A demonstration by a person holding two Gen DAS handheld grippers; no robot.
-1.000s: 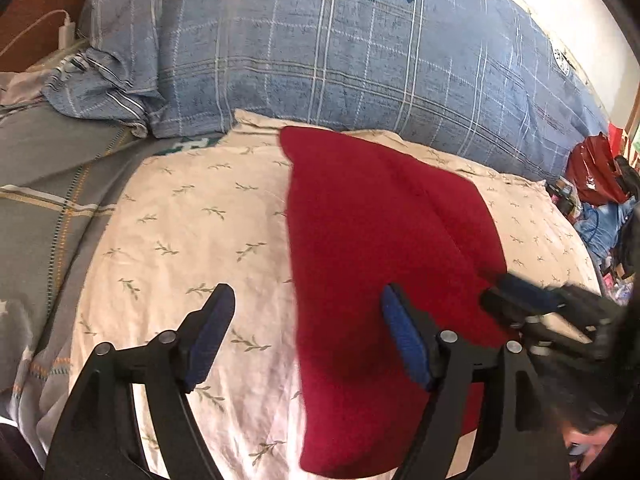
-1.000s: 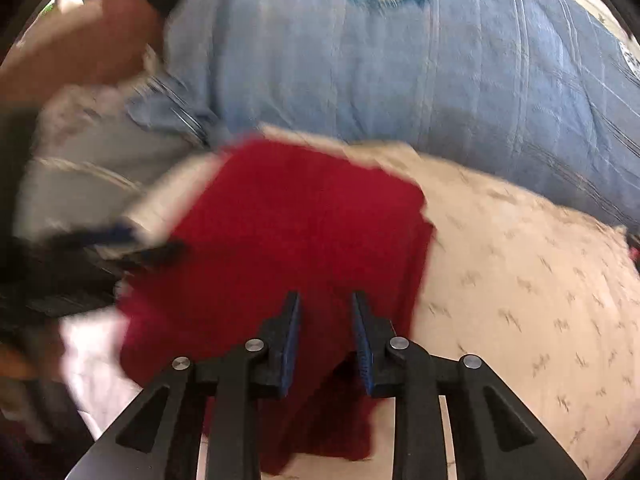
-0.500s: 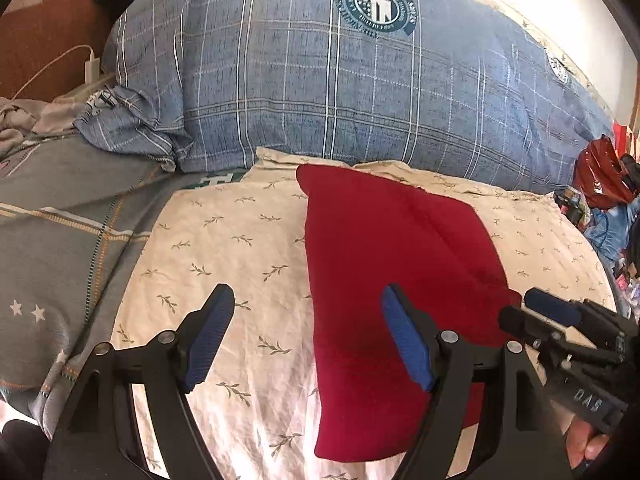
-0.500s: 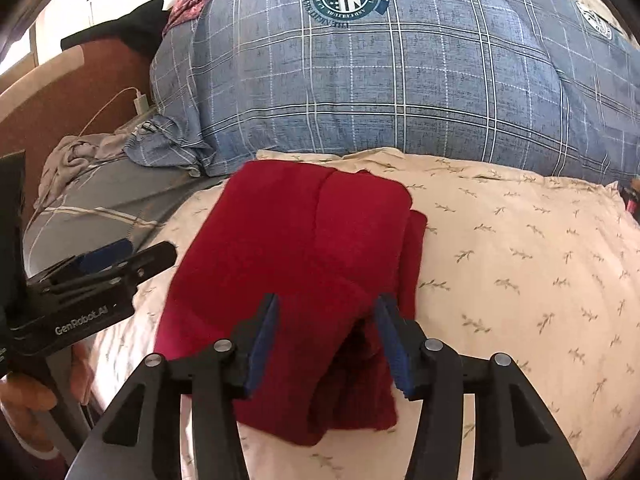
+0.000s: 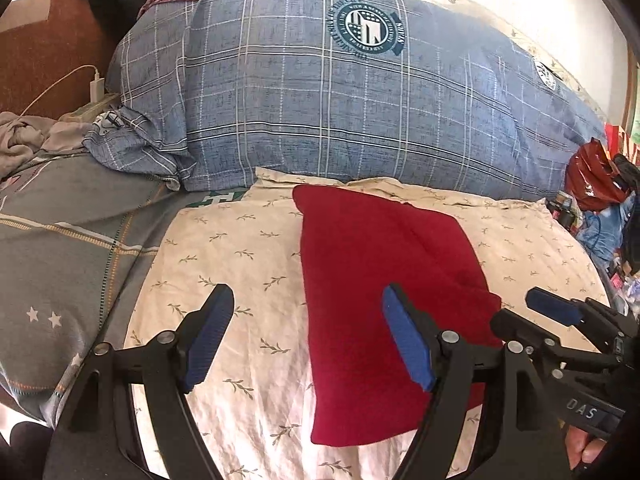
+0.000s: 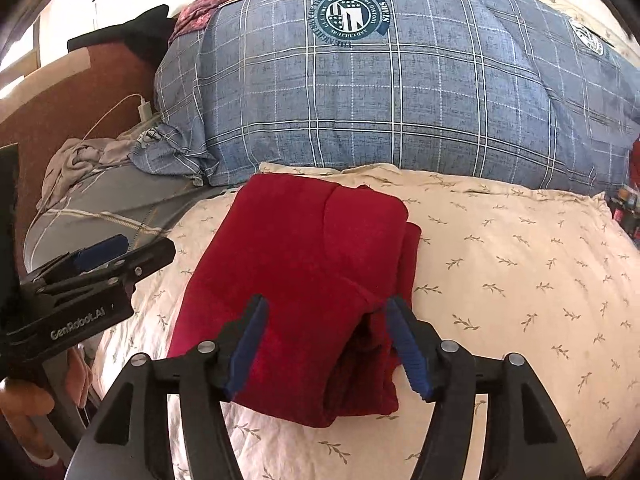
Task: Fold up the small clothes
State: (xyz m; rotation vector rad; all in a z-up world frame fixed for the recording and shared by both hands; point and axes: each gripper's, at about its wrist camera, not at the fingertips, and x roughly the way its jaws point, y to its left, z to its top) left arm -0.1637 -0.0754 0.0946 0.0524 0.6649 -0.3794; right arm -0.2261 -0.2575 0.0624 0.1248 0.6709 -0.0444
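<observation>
A folded dark-red knit garment lies on a cream leaf-print pillow before a blue plaid cushion, the left gripper spread wide above its near edge, the right gripper beside it, holding nothing.

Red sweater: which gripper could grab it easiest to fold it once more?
Probably the right gripper. It is open, with the folded red sweater near edge between its fingers. The left gripper, also open, sits mostly over the leaf-print sheet beside the sweater.
</observation>
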